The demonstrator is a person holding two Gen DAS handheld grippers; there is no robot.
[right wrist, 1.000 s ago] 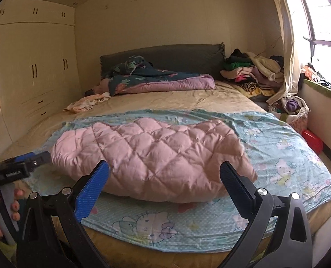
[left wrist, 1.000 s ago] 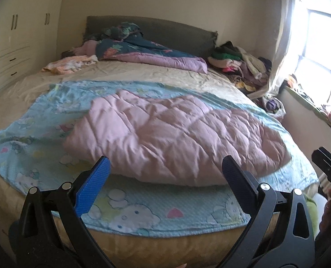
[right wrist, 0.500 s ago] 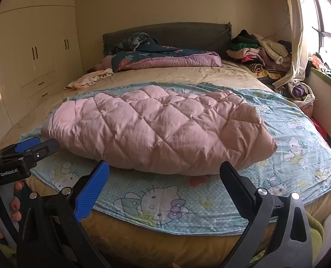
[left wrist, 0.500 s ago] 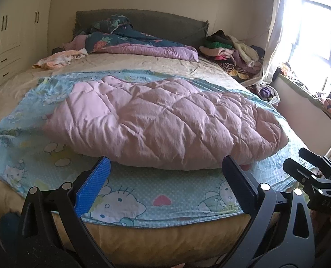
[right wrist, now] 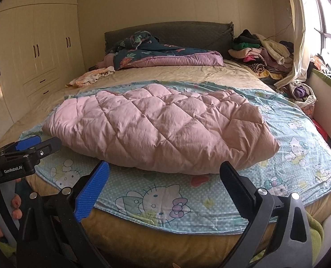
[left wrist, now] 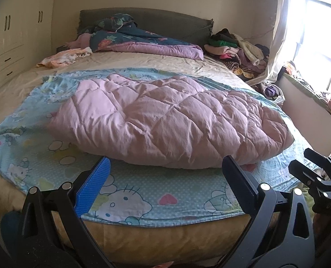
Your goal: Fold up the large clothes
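Observation:
A pink quilted garment (left wrist: 165, 120) lies flat and puffy across a light blue cartoon-print sheet (left wrist: 129, 196) on the bed; it also shows in the right wrist view (right wrist: 161, 127) on the same sheet (right wrist: 165, 198). My left gripper (left wrist: 165, 167) is open and empty, just short of the garment's near edge. My right gripper (right wrist: 163, 172) is open and empty, also just short of that edge. The left gripper shows at the left of the right wrist view (right wrist: 34, 144). The right gripper shows at the right of the left wrist view (left wrist: 299, 163).
A dark floral duvet (right wrist: 161, 53) lies bunched at the grey headboard (right wrist: 187, 33). A pile of clothes (right wrist: 263, 51) sits at the far right by the window curtain (right wrist: 297, 33). A small peach cloth (right wrist: 91, 77) lies far left. Wardrobes (right wrist: 31, 51) line the left wall.
Both grippers have moved in closer to the bed's near edge and the pink garment. Both stay open and empty. The garment has not moved.

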